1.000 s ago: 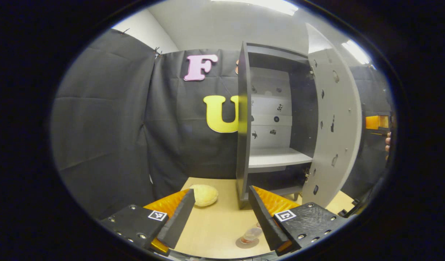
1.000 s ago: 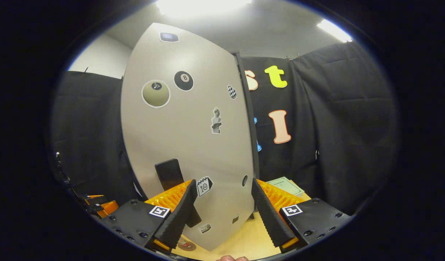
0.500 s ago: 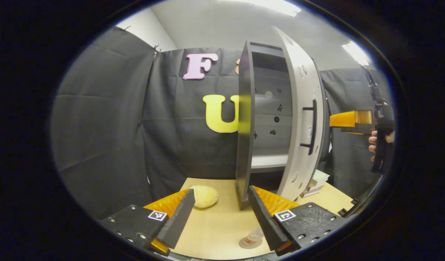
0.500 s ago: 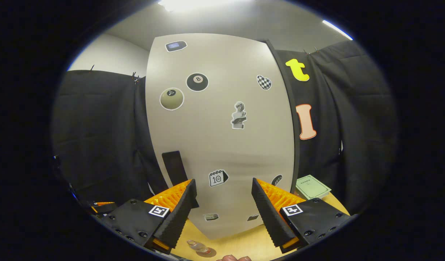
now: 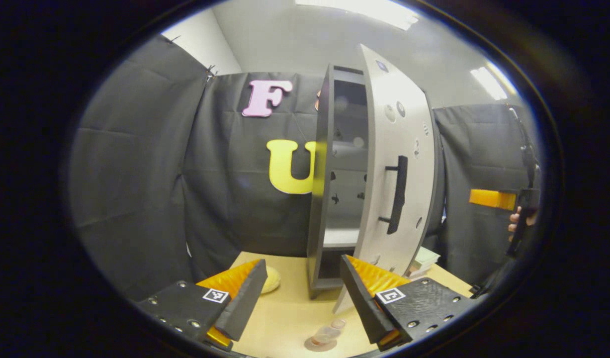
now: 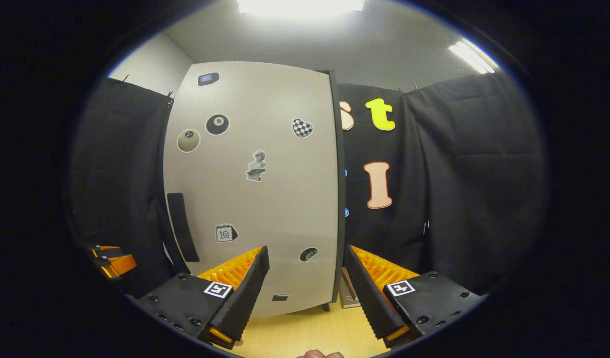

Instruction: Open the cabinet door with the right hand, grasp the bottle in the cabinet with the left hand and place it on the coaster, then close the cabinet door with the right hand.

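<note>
Showing "8" sticker (image 6: 217, 124) | "10" sticker (image 6: 225, 233) | cabinet door (image 6: 280, 199) ajar

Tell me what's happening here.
A person holds a two-finger gripper in each hand at a tall grey cabinet on a light wooden table. Its pale sticker-covered door stands nearly shut. The clear plastic bottle sits on the round brown coaster. The left gripper and the right gripper are both open, holding nothing.
</note>
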A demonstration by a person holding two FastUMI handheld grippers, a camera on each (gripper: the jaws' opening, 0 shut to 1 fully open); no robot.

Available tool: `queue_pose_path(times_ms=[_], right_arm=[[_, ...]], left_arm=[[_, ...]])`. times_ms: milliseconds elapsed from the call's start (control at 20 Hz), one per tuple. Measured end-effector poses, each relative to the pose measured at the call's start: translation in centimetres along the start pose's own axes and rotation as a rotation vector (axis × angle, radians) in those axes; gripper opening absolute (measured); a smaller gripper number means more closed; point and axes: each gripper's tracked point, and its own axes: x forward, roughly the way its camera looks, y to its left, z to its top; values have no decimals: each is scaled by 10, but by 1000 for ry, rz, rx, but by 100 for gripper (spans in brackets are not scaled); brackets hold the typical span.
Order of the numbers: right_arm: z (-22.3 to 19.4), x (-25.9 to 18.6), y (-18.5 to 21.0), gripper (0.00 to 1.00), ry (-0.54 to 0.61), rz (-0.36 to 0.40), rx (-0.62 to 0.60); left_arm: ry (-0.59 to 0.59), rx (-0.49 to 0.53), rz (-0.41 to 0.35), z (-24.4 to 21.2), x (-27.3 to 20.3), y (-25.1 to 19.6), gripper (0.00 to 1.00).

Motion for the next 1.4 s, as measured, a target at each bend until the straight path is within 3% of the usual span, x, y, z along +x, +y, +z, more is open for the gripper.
queue_pose_path(times_ms=[150, 350, 650, 1050, 1400], right_arm=[[-7, -1, -41, 97, -5, -4, -21], [-15, 4, -76, 97, -12, -3, 3], [-46, 27, -81, 97, 105, -5, 92], [-25, 26, -82, 97, 45, 6, 65], [-26, 30, -63, 97, 65, 41, 38]], left_arm=[[-7, -30, 64, 6, 5, -12, 89], [-22, -42, 119, 14, -3, -26, 91], [-11, 6, 142, 18, -11, -26, 89], [-28, 28, 126, 28, -12, -19, 89], [-26, 74, 89, 30, -11, -24, 89]])
